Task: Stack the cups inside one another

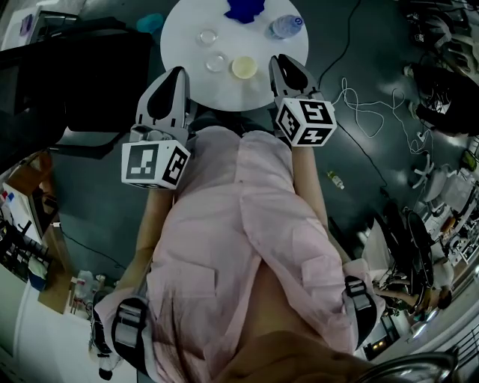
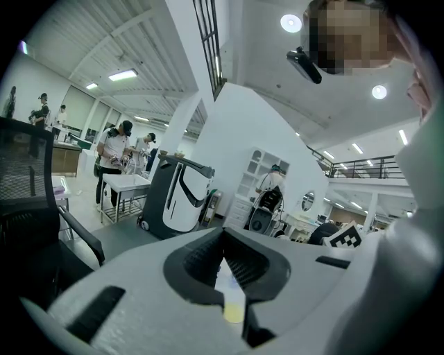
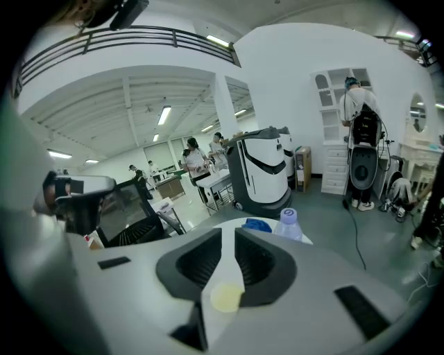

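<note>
Both claws sit at the near edge of the round white tabletop (image 1: 179, 30), each with its jaws drawn together and gripping nothing: the left claw (image 1: 177, 74) and the right claw (image 1: 279, 61). The cups stand apart, unstacked. The yellowish cup (image 1: 244, 67) is nearest, and a clear cup (image 1: 216, 62) and a second clear cup (image 1: 206, 35) look faint against the white. In both gripper views the jaws hide all but a sliver of the yellowish cup. A blue cloth (image 1: 245, 9) is cut off at the head view's top edge.
</note>
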{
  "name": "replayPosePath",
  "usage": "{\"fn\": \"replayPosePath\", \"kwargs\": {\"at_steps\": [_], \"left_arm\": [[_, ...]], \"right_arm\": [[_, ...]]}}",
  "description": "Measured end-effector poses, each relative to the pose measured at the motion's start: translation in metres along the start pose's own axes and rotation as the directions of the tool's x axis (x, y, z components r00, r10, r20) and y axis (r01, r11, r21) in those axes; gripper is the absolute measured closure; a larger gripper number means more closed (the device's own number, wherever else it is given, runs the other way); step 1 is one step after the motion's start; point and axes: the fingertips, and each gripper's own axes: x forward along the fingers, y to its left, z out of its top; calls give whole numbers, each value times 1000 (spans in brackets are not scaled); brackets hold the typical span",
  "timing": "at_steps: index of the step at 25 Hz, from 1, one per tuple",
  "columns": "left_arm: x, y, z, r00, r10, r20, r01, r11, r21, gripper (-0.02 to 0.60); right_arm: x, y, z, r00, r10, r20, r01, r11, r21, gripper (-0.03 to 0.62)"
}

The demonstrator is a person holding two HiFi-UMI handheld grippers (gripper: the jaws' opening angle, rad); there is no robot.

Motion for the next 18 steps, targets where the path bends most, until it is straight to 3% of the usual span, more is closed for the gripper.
{"fn": "replayPosePath", "kwargs": {"at_steps": [4, 10, 18], "left_arm": [[3, 1, 2, 1000, 5, 1, -5, 1000, 3, 566], [8, -2, 3, 1000, -2, -3, 2, 1000, 8, 566], [11, -3, 1, 1000, -1, -11, 1, 1000, 11, 566]], "right_arm": [[22, -6, -15, 998, 20, -60, -19, 999, 27, 505], [48, -18, -50, 985, 17, -171, -13, 1000, 27, 499], [72, -29, -104, 946, 25, -322, -18, 1000, 25, 496]]}}
